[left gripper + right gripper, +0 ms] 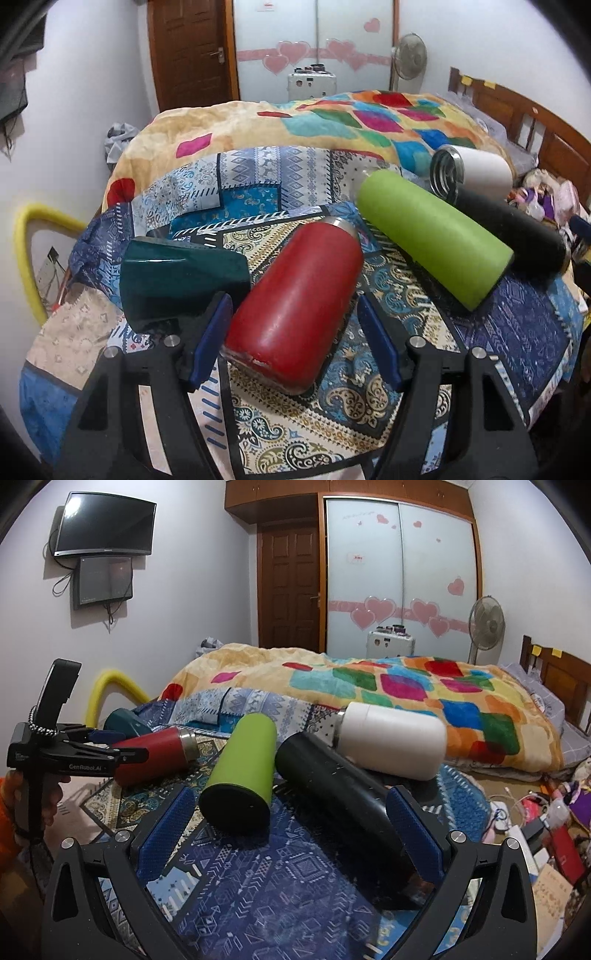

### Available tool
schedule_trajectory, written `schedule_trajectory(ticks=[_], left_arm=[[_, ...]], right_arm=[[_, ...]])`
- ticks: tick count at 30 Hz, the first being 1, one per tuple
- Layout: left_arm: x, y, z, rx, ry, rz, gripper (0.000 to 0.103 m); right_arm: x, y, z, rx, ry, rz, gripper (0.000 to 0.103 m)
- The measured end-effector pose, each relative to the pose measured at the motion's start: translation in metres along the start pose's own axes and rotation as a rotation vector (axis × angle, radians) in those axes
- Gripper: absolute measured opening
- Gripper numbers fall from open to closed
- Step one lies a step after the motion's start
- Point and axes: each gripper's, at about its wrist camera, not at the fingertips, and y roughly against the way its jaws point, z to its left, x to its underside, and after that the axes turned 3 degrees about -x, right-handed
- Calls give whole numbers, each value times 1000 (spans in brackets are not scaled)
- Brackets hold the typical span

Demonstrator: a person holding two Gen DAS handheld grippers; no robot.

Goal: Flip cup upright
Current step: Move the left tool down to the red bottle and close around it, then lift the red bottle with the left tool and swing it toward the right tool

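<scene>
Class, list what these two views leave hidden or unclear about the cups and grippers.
- Black cup: its near end, right wrist view, is hidden behind the right gripper finger.
- Red cup: whether the left gripper's pads touch it is unclear in both views.
- Teal cup: mostly hidden in the right view, behind the left gripper.
</scene>
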Motion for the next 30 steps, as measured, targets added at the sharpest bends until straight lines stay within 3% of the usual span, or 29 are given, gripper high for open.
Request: schedule_trajectory(ticks=[5,10,14,20,22,30], left_arm=[[-8,9,-12,106,-60,62,70],[-18,-13,-21,60,-123,139,71],[-20,-34,-23,90,-104,201,71],[-16,-44,-34,50,-115,190,71],[-17,-46,-34,30,-108,177,65],[-14,-39,-33,33,-79,159,63]], right_arm=[[-2,-4,3,-12,6,-2,103],[-2,-7,5,-21,1,-3,103],[-1,-8,5,-18,7,-5,103],[2,-11,1,-11,6,3,103],[3,-12,0,-11,4,7,103],[4,-8,2,-3,6,0,103]])
